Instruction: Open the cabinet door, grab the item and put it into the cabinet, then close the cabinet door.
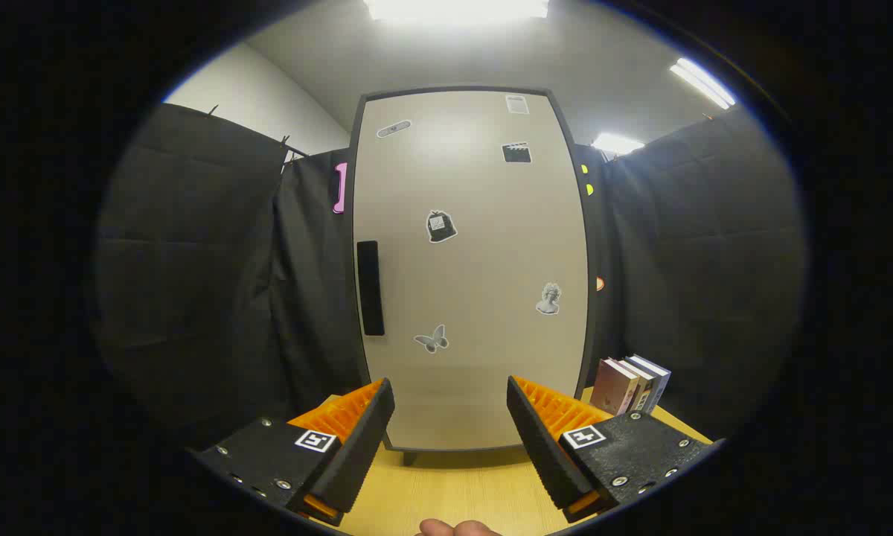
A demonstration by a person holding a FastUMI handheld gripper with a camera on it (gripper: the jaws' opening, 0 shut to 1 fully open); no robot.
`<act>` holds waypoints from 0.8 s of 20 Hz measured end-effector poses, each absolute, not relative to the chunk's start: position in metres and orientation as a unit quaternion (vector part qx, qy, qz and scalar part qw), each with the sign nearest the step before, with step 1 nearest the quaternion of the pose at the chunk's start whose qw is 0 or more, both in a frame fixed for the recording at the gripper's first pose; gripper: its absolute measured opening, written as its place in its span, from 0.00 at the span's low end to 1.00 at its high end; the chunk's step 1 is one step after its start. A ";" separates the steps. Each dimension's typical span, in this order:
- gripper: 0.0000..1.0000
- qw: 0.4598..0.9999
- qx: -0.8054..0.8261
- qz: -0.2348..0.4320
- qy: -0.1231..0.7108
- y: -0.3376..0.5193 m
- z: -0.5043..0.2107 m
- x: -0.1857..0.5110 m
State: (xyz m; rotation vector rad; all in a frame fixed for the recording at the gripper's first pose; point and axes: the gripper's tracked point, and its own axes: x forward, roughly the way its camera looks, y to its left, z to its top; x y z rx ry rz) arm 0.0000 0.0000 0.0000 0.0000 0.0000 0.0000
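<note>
Spread, empty tongs (450,432) face the shut, sticker-dotted beige cabinet door (484,298).

Tongs (450,417) with ridged inner faces, square markers, screws, parted wide

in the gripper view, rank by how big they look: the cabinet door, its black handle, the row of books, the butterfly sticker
1. Pale beige flat-panel cabinet door, by far the largest.
2. Row of upright books beside the cabinet, on the wooden table.
3. Black vertical bar handle, close to the books in apparent size, so that order is unsure.
4. Grey butterfly sticker, smallest.

The gripper is open, empty.
</note>
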 end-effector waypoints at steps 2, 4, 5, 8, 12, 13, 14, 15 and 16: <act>0.94 1.000 0.000 -0.002 -0.009 -0.002 0.006 0.000; 0.95 1.000 0.002 -0.002 -0.009 -0.003 0.007 0.001; 0.95 1.000 0.004 -0.002 -0.008 -0.003 0.007 0.001; 0.95 1.000 0.008 0.000 -0.009 -0.003 0.009 0.000; 0.95 1.000 0.012 -0.002 -0.005 -0.002 0.007 0.002; 0.95 1.000 0.010 -0.003 -0.005 -0.003 0.008 0.002; 0.95 1.000 0.008 -0.004 -0.004 -0.003 0.006 0.003; 0.94 1.000 0.009 -0.005 -0.001 -0.002 0.005 0.004; 0.95 1.000 0.011 -0.006 0.002 -0.002 0.003 0.005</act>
